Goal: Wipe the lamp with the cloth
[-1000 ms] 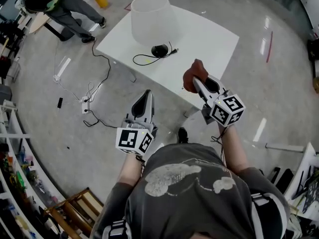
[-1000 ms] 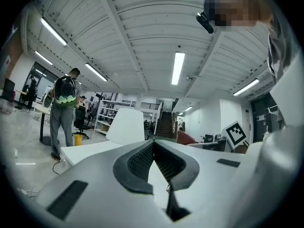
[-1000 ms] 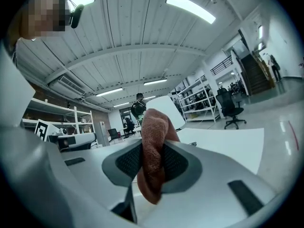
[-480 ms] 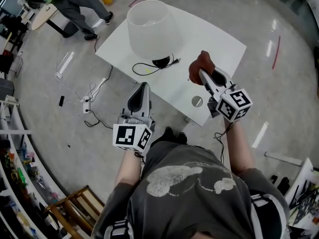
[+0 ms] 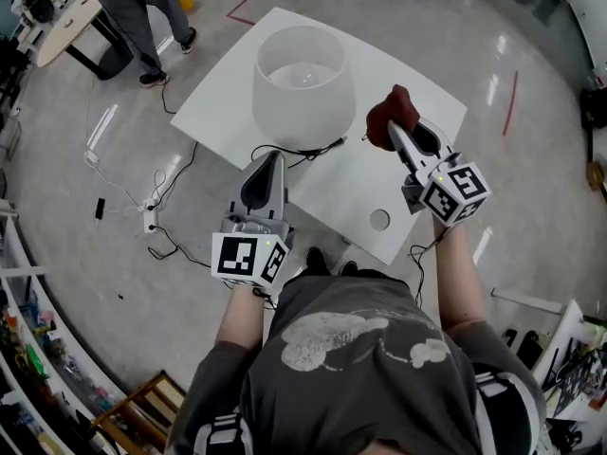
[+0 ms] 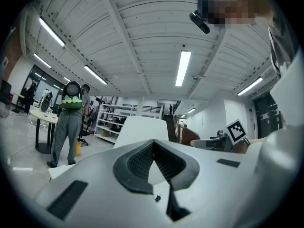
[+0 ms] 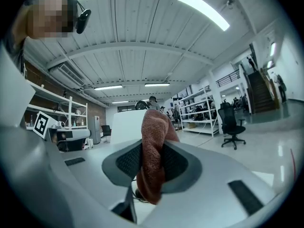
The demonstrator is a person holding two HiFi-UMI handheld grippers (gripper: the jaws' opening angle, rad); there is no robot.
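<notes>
**A:** Now, entry for the lamp (image 5: 303,83): shape and surface?

**B:** Its shade (image 5: 285,112) is white, smooth and matte, a tapered drum with an open top. It stands on a flat white square table (image 5: 427,102). A thin black cord (image 5: 285,156) loops out from under the lamp on the near side.

**A:** And the cloth (image 5: 394,112)?

**B:** Reddish-brown, with a nubby towel-like weave, bunched into a soft lump. It sits just to the right of the lamp, level with the shade, with a sliver of table showing between them.

**A:** What is the right gripper (image 5: 396,133) doing?

**B:** Its ribbed black pads are clamped on the cloth. In the right gripper view the fabric (image 7: 154,127) fills the gap, bulges above the tips and hangs below them.

**A:** And the left gripper (image 5: 274,158)?

**B:** It is on the near side of the lamp, pointing at the base. The tips meet, leaving only a small wedge-shaped gap lower down. Nothing is between them, and they touch nothing.
</notes>
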